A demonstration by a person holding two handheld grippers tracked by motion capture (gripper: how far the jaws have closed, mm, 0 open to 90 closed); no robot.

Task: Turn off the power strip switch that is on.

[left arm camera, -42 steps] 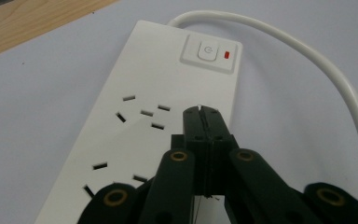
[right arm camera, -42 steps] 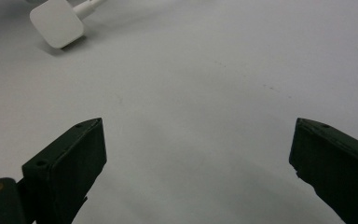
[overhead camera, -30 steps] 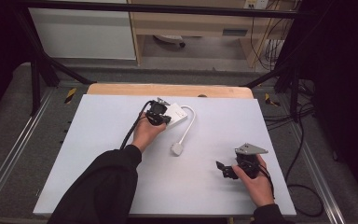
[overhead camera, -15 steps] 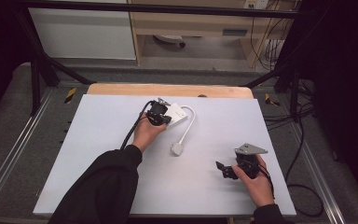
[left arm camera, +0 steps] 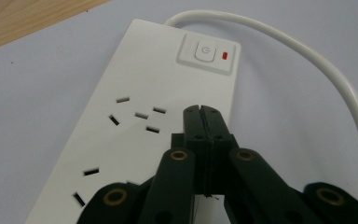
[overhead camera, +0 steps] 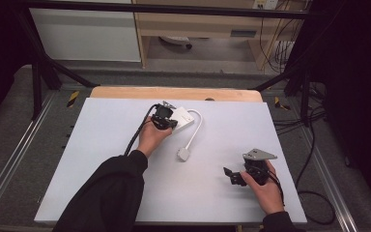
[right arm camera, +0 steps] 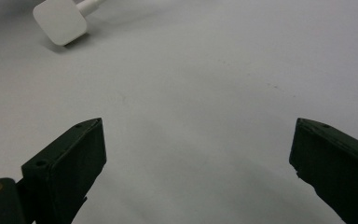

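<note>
A white power strip (overhead camera: pixel 185 117) lies at the back middle of the white table (overhead camera: pixel 101 145). Its cable (overhead camera: pixel 197 126) curls round to a white plug (overhead camera: pixel 183 154). My left gripper (overhead camera: pixel 172 123) hovers over the strip, shut, with nothing between the jaws. In the left gripper view the closed tips (left arm camera: pixel 202 112) sit just above the strip (left arm camera: pixel 135 84), near its sockets and short of the switch (left arm camera: pixel 208 50) with a red light. My right gripper (overhead camera: pixel 230 175) rests low at the front right, open and empty (right arm camera: pixel 198 130). The plug (right arm camera: pixel 60 21) lies far ahead of it.
A wooden board edge (overhead camera: pixel 174 93) runs along the table's back. Metal frame rails (overhead camera: pixel 9 164) flank both sides, and black cables (overhead camera: pixel 314 193) trail on the floor at the right. Bare white surface spreads across the table's left and front.
</note>
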